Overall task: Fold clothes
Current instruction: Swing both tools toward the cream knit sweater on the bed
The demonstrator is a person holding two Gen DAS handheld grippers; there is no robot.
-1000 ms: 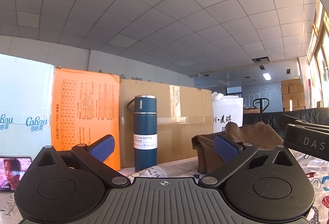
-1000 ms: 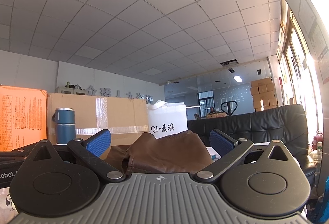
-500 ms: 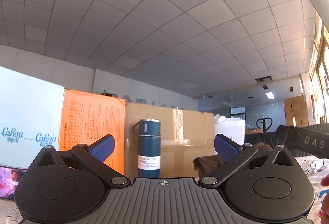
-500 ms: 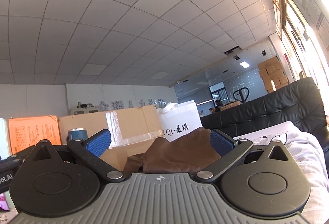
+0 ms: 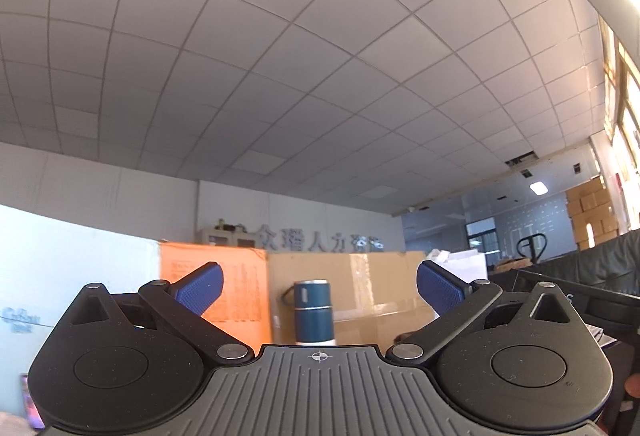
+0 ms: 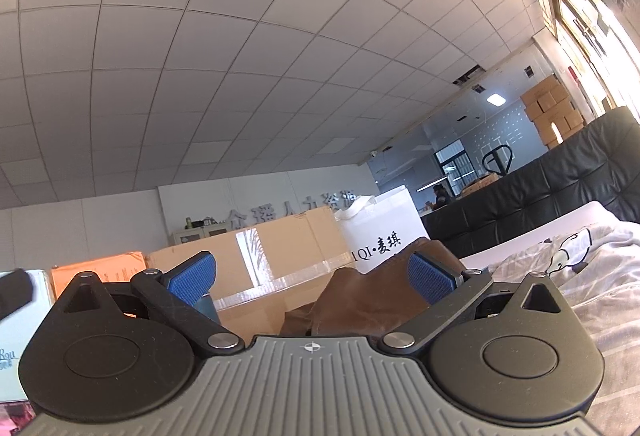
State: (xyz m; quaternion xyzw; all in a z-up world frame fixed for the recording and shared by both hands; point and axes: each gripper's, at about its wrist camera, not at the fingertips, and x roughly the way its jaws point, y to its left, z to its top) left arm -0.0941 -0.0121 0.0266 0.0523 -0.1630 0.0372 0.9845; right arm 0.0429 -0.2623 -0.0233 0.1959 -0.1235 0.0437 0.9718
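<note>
Both cameras are tilted up at the ceiling. My left gripper (image 5: pixel 319 287) is open, its blue pads wide apart with nothing between them. My right gripper (image 6: pixel 311 282) is open too and holds nothing. A brown garment (image 6: pixel 362 306) lies bunched just beyond the right gripper, low between its fingers. In the left wrist view only a sliver of that brown garment (image 5: pixel 406 337) shows by the right finger. A pale printed cloth (image 6: pixel 576 276) covers the surface at the right.
A dark blue vacuum bottle (image 5: pixel 313 312) stands straight ahead before a taped cardboard box (image 5: pixel 372 290). An orange box (image 5: pixel 240 294) and a pale blue box (image 5: pixel 60 276) stand at the left. A white paper bag (image 6: pixel 386 240) and a black sofa (image 6: pixel 560 176) lie beyond.
Both grippers have tilted upward and risen, so the bottle, the boxes and the brown garment have sunk low in the views. The right view has also rolled. Both stay open.
</note>
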